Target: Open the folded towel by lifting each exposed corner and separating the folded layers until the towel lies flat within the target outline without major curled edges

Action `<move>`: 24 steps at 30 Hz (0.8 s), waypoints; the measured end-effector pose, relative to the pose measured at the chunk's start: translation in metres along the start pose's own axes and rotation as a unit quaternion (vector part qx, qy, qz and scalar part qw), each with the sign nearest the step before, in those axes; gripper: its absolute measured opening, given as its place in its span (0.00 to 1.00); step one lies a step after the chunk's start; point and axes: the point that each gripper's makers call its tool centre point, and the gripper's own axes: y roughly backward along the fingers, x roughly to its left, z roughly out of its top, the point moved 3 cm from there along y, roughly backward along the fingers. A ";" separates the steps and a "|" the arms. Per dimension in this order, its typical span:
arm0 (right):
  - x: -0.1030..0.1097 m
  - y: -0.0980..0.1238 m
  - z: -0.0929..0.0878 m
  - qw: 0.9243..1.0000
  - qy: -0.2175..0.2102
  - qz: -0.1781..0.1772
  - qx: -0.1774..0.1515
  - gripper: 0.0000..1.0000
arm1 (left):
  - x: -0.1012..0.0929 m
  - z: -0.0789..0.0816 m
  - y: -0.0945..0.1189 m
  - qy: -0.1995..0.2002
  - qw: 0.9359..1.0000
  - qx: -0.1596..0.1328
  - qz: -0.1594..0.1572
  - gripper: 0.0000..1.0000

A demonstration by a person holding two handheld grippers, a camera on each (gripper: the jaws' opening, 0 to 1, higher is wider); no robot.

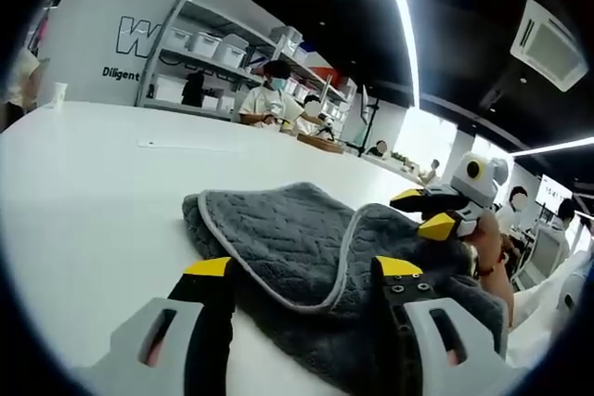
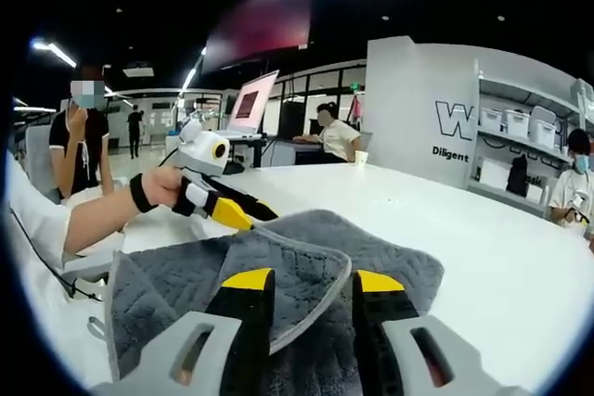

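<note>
While a white table [image 1: 83, 201] spreads beneath it, the folded grey towel [image 1: 297, 248] lies lengthwise across both views, a pale-edged flap on top, directly ahead of the left gripper [image 1: 304, 268] and right gripper [image 2: 304, 277], whose jaws stand apart, gripping nothing.

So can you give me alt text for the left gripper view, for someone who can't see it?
A folded grey towel with a pale trimmed edge lies on a white table, between the open yellow-tipped jaws of the left tool. The right tool, held in a hand, reaches onto the towel's far side.
</note>
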 end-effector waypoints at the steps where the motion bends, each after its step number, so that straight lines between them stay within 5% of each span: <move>1: 0.000 0.000 0.000 1.000 -0.001 0.000 0.000 0.29 | -0.003 -0.002 -0.001 0.002 1.000 0.001 -0.002 0.57; 24: 0.004 -0.011 -0.001 0.999 -0.044 -0.002 0.000 0.30 | 0.002 -0.003 -0.006 0.026 1.000 0.001 0.010 0.52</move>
